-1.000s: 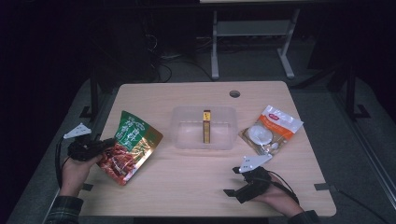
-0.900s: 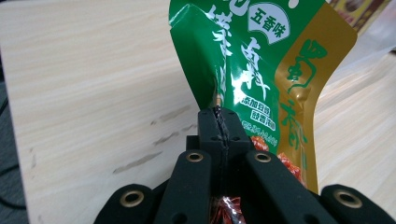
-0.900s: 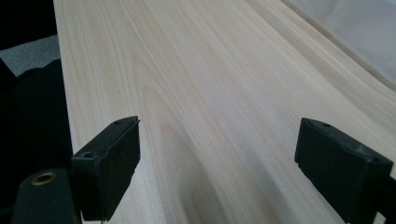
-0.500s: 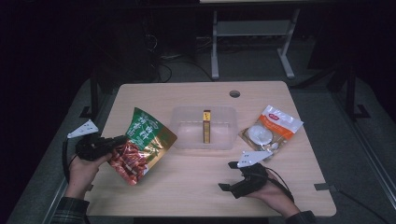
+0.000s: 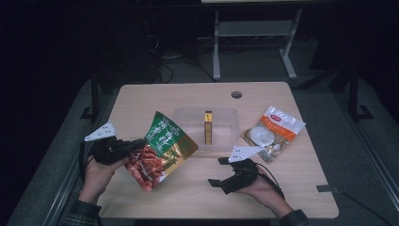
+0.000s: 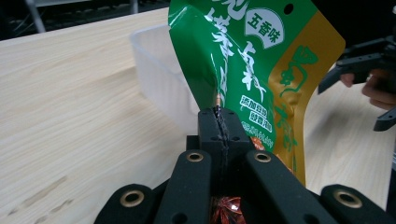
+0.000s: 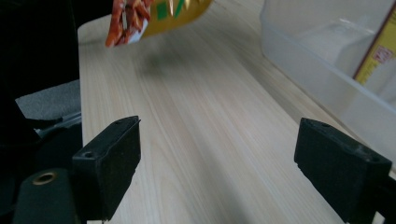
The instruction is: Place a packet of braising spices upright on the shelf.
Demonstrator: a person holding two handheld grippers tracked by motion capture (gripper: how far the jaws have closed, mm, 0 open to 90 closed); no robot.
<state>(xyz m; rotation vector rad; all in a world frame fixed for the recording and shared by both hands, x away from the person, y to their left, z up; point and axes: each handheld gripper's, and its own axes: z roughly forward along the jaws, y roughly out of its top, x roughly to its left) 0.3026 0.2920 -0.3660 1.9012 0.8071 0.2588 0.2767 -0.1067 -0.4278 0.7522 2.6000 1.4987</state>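
Note:
A snack bag (image 5: 162, 148), green and gold with a red lower part, hangs above the table's left side. My left gripper (image 5: 135, 146) is shut on its edge. In the left gripper view the jaws of that gripper (image 6: 219, 114) meet on the bag (image 6: 252, 70), which rises tilted in front of the clear container (image 6: 159, 70). My right gripper (image 5: 215, 172) lies low over the front middle of the table, open, with nothing between its jaws. In the right gripper view, bare wood shows between the wide-apart jaws of that gripper (image 7: 233, 168).
A clear plastic container (image 5: 188, 122) stands mid-table with a slim yellow box (image 5: 208, 128) upright inside. A white and orange pouch (image 5: 273, 132) lies to its right. A round cable hole (image 5: 236, 94) is near the far edge. The container's wall (image 7: 317, 70) runs close to the right gripper.
The left hand has carried the snack bag to the right, toward the container, and a little higher. The right hand has shifted slightly left and away from the front edge, jaws unchanged.

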